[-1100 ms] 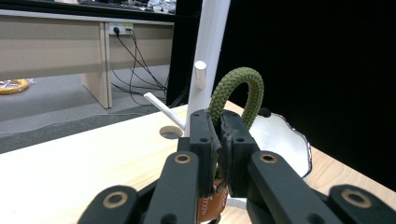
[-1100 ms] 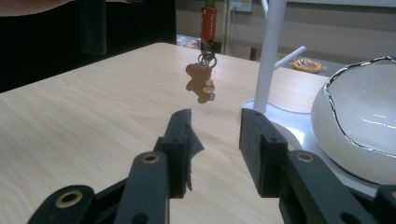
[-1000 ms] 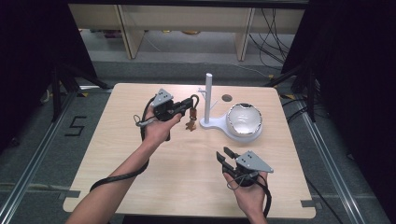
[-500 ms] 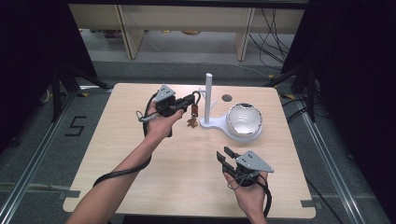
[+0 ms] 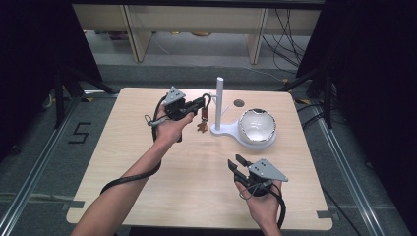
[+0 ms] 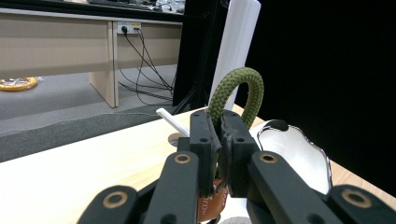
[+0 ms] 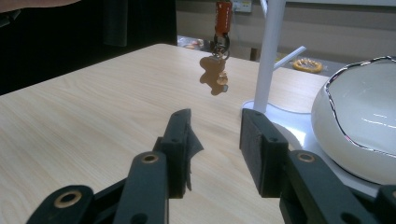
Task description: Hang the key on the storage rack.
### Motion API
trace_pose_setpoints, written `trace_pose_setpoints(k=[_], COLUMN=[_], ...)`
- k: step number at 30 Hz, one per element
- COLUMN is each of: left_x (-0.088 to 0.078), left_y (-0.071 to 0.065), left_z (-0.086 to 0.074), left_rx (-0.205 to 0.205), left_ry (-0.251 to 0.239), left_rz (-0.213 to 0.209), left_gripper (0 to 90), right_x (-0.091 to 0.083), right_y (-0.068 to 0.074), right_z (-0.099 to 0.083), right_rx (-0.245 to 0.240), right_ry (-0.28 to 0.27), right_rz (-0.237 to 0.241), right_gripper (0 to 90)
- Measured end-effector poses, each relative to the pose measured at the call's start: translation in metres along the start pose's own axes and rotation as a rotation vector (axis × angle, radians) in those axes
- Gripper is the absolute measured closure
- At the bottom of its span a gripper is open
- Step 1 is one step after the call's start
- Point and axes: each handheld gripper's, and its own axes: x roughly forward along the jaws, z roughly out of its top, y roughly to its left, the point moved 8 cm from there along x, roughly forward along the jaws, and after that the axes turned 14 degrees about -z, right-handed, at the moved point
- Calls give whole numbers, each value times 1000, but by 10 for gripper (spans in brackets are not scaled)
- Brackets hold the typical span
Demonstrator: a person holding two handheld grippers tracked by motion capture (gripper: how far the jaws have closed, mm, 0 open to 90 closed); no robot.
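Pinching the green cord loop (image 6: 236,91) of a keychain (image 5: 203,119) beside the white stand (image 5: 220,105), the left gripper (image 5: 201,103) holds it above the table (image 5: 123,157). Right gripper (image 5: 236,162) — jaws apart, nothing between them — hovers near the table's front edge.

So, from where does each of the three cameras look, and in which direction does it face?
High view: above the person's table edge, looking forward and down; both forearms, left claw, right claw.
Left gripper view: on the left claw, facing the tall white plastic post; jaws shut on the olive-green rope loop.
Right gripper view: on the right claw, jaws open, facing the post.
Shared: the glossy white bowl.
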Motion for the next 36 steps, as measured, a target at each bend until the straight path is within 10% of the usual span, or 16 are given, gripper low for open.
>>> trace_pose_setpoints(k=[36], left_x=[18], left_y=[8], left_z=[-6], left_rx=[-39], left_ry=[24], left_rz=[25], left_gripper=[838], right_x=[-1], right_y=[-2], right_z=[0], right_rx=[10], right_ry=[4], right_rz=[-12], right_gripper=[639])
